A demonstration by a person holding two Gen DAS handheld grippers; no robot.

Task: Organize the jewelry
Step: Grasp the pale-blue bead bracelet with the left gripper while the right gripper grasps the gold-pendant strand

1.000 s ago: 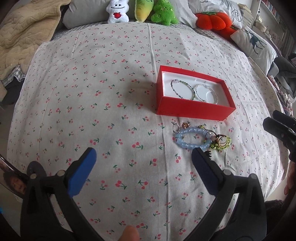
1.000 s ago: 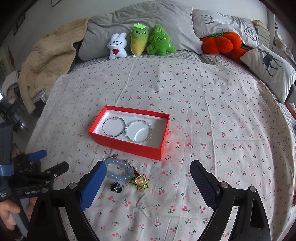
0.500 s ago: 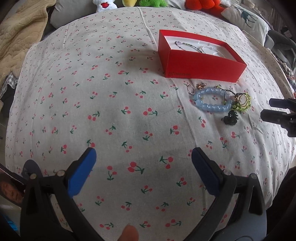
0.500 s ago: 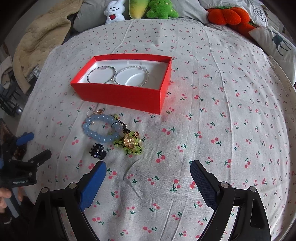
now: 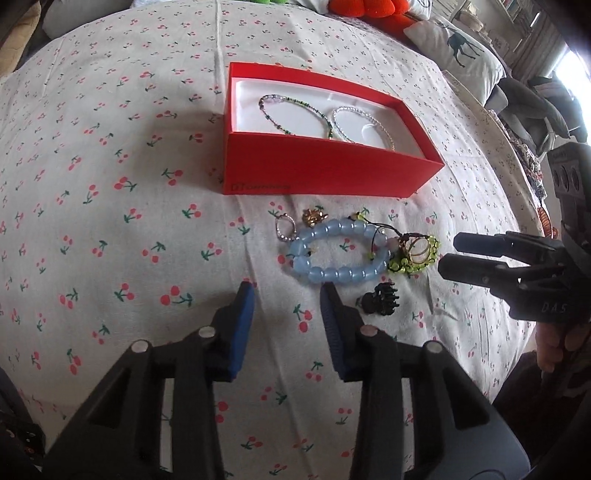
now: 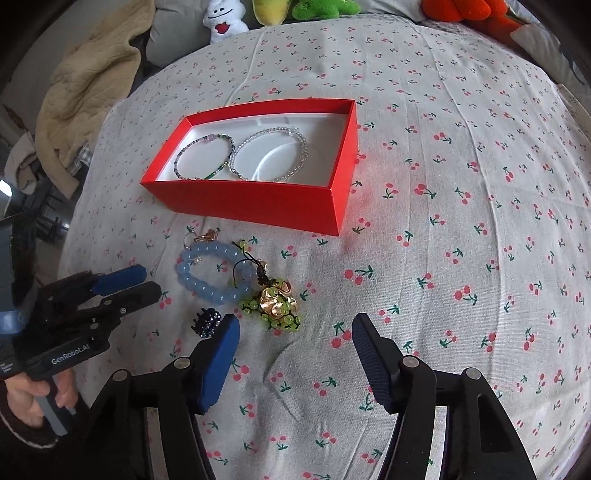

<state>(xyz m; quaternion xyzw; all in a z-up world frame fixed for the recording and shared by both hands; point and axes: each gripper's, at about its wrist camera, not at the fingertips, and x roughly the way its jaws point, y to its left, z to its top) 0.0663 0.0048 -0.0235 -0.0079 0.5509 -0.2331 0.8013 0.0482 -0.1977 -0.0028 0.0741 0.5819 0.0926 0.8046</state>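
Observation:
A red box (image 5: 314, 173) (image 6: 258, 203) on the cherry-print bedsheet holds a dark beaded bracelet (image 6: 232, 146) and a clear one (image 6: 303, 147). In front of it lie a blue bead bracelet (image 5: 334, 275) (image 6: 212, 291), a green-and-gold bead charm (image 5: 415, 254) (image 6: 275, 304), a black claw clip (image 5: 380, 301) (image 6: 207, 323) and a small ring (image 5: 284, 229). My left gripper (image 5: 286, 295) (image 6: 153, 282) hovers just short of the blue bracelet, its jaws closing on nothing. My right gripper (image 6: 295, 326) (image 5: 448, 253) is closing too, with the charm just ahead of its tips, untouched.
Plush toys (image 6: 225, 18) and an orange plush (image 5: 365, 11) line the far side of the bed. A beige blanket (image 6: 85, 81) is heaped at the left, and a deer-print pillow (image 5: 458, 48) lies at the right. A person's hand (image 6: 29, 402) holds the left gripper's handle.
Both grippers have come down closer to the loose jewelry. Their jaws, wide apart before, have narrowed, the left much more than the right.

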